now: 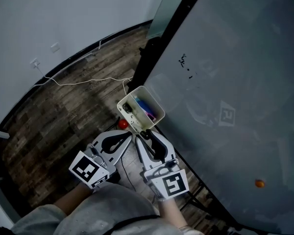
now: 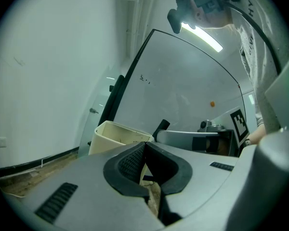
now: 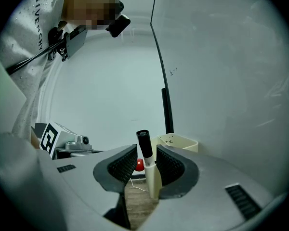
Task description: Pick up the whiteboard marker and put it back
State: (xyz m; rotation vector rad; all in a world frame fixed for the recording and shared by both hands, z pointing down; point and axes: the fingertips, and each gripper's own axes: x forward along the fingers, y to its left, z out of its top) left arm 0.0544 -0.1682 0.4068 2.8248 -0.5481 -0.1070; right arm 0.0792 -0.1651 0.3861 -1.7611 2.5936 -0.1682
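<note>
1. Far left, head view: wood floor (image 1: 59,116) w/ thin white cable (image 1: 88,81) trailing across it from the wall side toward the bin.
2. L gripper (image 1: 129,137) is held level and points at the bin. In the L gripper view (image 2: 143,146) its fingers are together at the tips, nothing btwn them.
3. Red ball (image 1: 122,124) lies on the floor, just below the bin and near the L gripper's tips. It also shows low in the R gripper view (image 3: 139,165), behind the gap btwn that gripper's fingers.
4. Cream open-top bin (image 1: 125,112) sits against the whiteboard's dark left edge. A few coloured pens (image 1: 146,107) lie inside; can't tell how many. Both gripper views show it just ahead of the tips (L (image 2: 111,136), R (image 3: 180,141)).
5. R gripper (image 1: 145,132) is beside the L one, also level, tips close to the bin. R gripper view (image 3: 147,150): fingers stand wide apart, not clamped.
6. Whiteboard marker (image 3: 151,170) is upright btwn the R gripper's fingers, black cap up, white barrel below. It rests against the right-hand pad, w/ a clear gap to the left-hand pad. It is not in the bin.
7. Whiteboard (image 1: 235,58) fills the right side: grey, w/ small black scribbles (image 1: 185,62) near the top.
8. Far right: orange magnet (image 1: 259,183) stuck low on the board, well apart from both grippers.
</note>
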